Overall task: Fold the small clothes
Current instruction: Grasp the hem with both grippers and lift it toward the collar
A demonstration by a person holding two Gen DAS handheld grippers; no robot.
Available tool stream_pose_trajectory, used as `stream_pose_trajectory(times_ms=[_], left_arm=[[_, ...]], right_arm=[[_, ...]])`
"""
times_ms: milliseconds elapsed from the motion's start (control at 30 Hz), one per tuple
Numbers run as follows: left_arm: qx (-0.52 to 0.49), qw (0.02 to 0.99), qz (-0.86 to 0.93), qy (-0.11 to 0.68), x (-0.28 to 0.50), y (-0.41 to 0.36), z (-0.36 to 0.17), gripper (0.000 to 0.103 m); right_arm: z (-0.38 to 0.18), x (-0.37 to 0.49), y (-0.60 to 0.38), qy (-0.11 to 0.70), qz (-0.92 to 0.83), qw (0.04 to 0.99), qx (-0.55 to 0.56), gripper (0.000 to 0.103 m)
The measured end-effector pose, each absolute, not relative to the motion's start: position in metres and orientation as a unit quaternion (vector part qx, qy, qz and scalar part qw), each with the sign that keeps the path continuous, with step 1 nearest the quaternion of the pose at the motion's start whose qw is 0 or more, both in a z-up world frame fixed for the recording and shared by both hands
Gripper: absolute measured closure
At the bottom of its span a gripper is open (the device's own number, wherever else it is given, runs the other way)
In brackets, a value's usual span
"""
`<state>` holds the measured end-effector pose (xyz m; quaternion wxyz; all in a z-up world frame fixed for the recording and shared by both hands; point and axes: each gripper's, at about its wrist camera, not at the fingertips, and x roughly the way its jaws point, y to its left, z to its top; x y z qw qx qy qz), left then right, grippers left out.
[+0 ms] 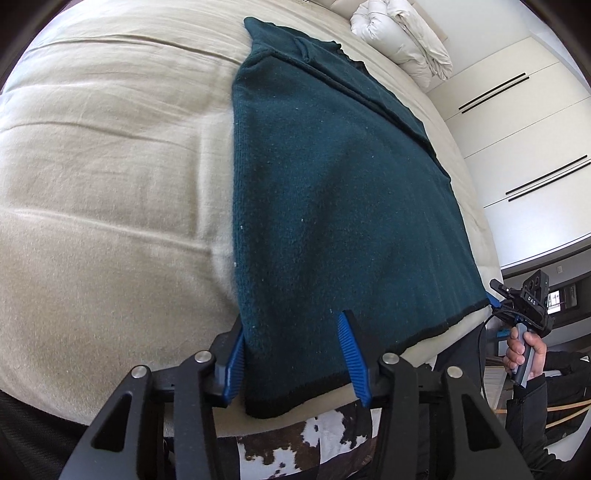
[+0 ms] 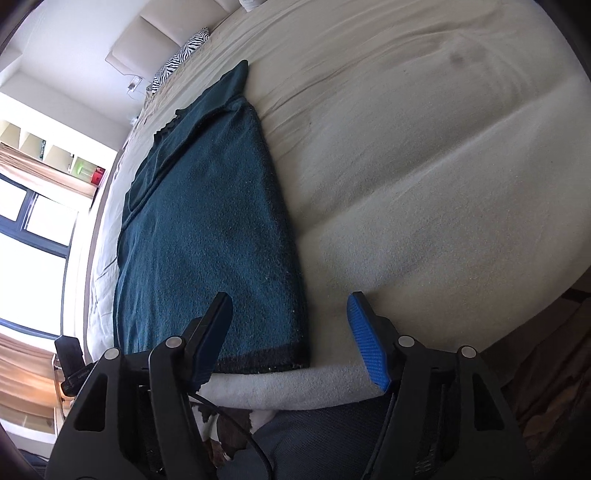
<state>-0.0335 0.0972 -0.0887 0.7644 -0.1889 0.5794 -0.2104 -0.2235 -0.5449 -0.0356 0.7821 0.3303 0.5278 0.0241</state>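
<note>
A dark teal knit garment (image 1: 332,192) with a black hem lies flat on the beige bed, folded lengthwise into a long strip. My left gripper (image 1: 291,354) is open, its blue-padded fingers (image 1: 354,354) straddling the garment's near left hem corner. In the right wrist view the garment (image 2: 207,236) lies left of centre. My right gripper (image 2: 291,332) is open over the near right hem corner, its right finger above bare bedding. The right gripper also shows in the left wrist view (image 1: 524,306), held in a hand beyond the bed edge.
The beige bed cover (image 1: 110,184) spreads wide on both sides. A white rolled duvet (image 1: 402,33) lies at the far end. White wardrobe doors (image 1: 517,122) stand to the right. A cowhide rug (image 1: 295,443) lies below the bed edge. A zebra pillow (image 2: 181,55) and a window (image 2: 33,236) show at left.
</note>
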Motion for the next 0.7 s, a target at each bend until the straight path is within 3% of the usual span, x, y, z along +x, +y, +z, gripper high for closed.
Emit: stream_pose_trajectory(times_ms=[67,133,200,267,333,400,700], left_arm=[[-0.187,0.765,-0.210,0.579,-0.033,0.096,-0.088,0.054],[-0.182,0.766,-0.206,0.581,-0.034,0.096,-0.089,0.062],[-0.177,0.765,-0.203,0.584,-0.035,0.097,-0.091,0.082],[-0.180,0.761,-0.208,0.588,-0.036,0.096,-0.093,0.090],[-0.178,0.762,-0.208,0.587,-0.037,0.096,-0.095,0.092],[-0.177,0.763,-0.208,0.586,-0.038,0.096,-0.096,0.094],[-0.218,0.764,-0.239,0.558,-0.039,0.112,-0.077,0.095]], right_arm=[[-0.040,-0.221,-0.543,0.536,0.028,0.776,0.333,0.053],[-0.044,-0.219,-0.543,0.544,0.026,0.770,0.332,0.055],[-0.049,-0.218,-0.544,0.547,0.030,0.764,0.341,0.064],[-0.052,-0.217,-0.543,0.552,0.035,0.758,0.346,0.071],[-0.052,-0.217,-0.539,0.557,0.041,0.758,0.338,0.077],[-0.054,-0.218,-0.534,0.562,0.045,0.756,0.333,0.095],[-0.026,-0.219,-0.520,0.526,0.084,0.774,0.341,0.097]])
